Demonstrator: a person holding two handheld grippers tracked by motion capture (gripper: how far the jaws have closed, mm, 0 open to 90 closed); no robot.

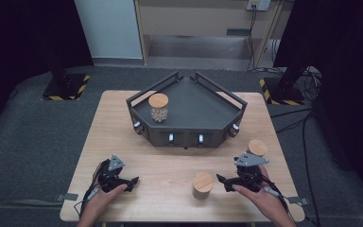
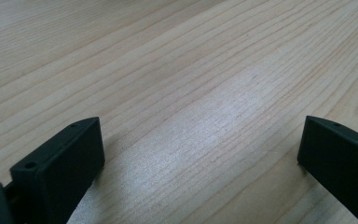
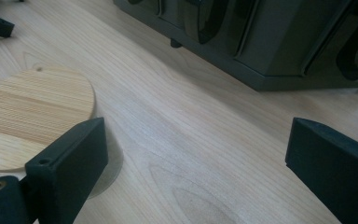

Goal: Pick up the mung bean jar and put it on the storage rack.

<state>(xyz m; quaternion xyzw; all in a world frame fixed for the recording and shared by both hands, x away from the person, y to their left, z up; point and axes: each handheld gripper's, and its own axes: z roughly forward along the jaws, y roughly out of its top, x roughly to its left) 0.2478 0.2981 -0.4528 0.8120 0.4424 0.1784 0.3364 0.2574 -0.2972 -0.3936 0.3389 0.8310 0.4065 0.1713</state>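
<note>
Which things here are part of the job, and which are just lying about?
In the job:
- jar near the right gripper, wooden lid on
- second jar behind that gripper
- jar already on the tray
- dark tray
- right gripper, fingers open
- left gripper, fingers open

Lying about:
- floor cables
- striped stand bases

No readable text, label, brand or number appears anywhere.

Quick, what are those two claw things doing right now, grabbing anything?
Left gripper: open, nothing between its jaws, bare table beneath.
Right gripper: open, holding nothing; a wooden-lidded jar sits just beside its left jaw.
</note>
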